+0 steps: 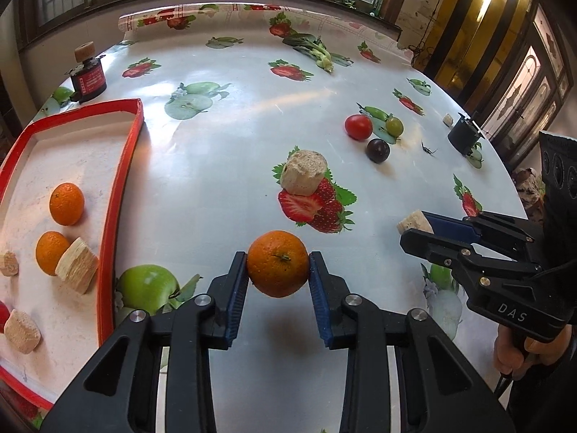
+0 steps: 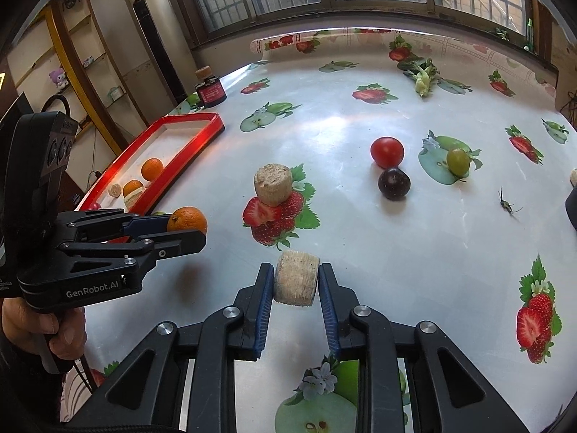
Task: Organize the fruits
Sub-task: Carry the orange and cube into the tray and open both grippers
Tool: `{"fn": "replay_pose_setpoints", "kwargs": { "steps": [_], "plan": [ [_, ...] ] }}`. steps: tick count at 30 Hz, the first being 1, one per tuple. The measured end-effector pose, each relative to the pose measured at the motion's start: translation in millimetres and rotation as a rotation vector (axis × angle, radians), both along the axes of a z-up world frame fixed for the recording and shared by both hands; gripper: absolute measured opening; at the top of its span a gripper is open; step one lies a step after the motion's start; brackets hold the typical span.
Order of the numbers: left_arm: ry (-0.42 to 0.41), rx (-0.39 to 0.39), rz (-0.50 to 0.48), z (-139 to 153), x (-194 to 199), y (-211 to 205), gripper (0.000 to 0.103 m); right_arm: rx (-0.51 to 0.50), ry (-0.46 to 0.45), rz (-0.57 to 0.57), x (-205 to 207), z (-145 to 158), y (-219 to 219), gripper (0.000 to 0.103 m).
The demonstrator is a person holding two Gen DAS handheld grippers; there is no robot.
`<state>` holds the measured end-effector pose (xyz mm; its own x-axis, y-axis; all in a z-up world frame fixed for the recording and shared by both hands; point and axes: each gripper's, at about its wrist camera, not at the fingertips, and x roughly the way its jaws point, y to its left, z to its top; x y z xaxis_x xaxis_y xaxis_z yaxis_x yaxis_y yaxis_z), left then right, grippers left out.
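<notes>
Gripping an orange [image 1: 278, 263] between their blue pads, the left tongs [image 1: 278, 265] hold it just above the bench [image 1: 252, 137], a blurred shadow lying under it. The right tongs [image 2: 296, 283] are clamped narrow on a pale, crumbly cylinder [image 2: 296, 282]; what this piece is made of is hard to make out. In the left view the right tongs come in from the right edge, their handle and the hand [image 1: 519, 351] around it cut off by the frame, with "DAS" readable on the black body. In the right view the left tongs enter from the left, marked "GenRobot.AI", and hide part of the orange. At the left stands a red-rimmed tray [image 1: 124, 166], its near end cut off; inside lie two more oranges [image 1: 66, 204], one partly hidden behind a pale cylinder [image 1: 77, 265]. A red item at the tray's near left edge is too cropped to name. Another pale cylinder [image 1: 303, 172] stands mid-bench on a printed strawberry. Farther right sit a red tomato [image 1: 358, 127], a dark plum [image 1: 378, 150] and a green grape [image 1: 394, 126], close together. A leafy green vegetable [image 1: 313, 48] lies at the far side. A dark jar with a cork lid [image 1: 88, 77] stands far left beyond the tray; its red label carries writing too small to read. A black cup-shaped thing [image 1: 463, 133] sits at the far right, partly cropped in the right view.
</notes>
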<state>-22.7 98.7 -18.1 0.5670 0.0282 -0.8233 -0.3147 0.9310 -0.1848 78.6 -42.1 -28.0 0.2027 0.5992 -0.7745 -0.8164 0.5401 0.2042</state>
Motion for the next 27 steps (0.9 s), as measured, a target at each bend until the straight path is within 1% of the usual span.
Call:
{"fn": "replay_pose_setpoints", "kwargs": {
  "steps": [12, 27],
  "plan": [
    [-0.036, 0.023, 0.072, 15.1, -33.2, 22.8, 0.031, 0.038, -0.029, 0.061, -17.8, 21.6, 37.1, 0.026],
    [-0.058, 0.037, 0.146, 26.7, -61.3, 53.2, 0.031, 0.055, -0.044, 0.127, -35.3, 33.8, 78.9, 0.026]
  ]
}}
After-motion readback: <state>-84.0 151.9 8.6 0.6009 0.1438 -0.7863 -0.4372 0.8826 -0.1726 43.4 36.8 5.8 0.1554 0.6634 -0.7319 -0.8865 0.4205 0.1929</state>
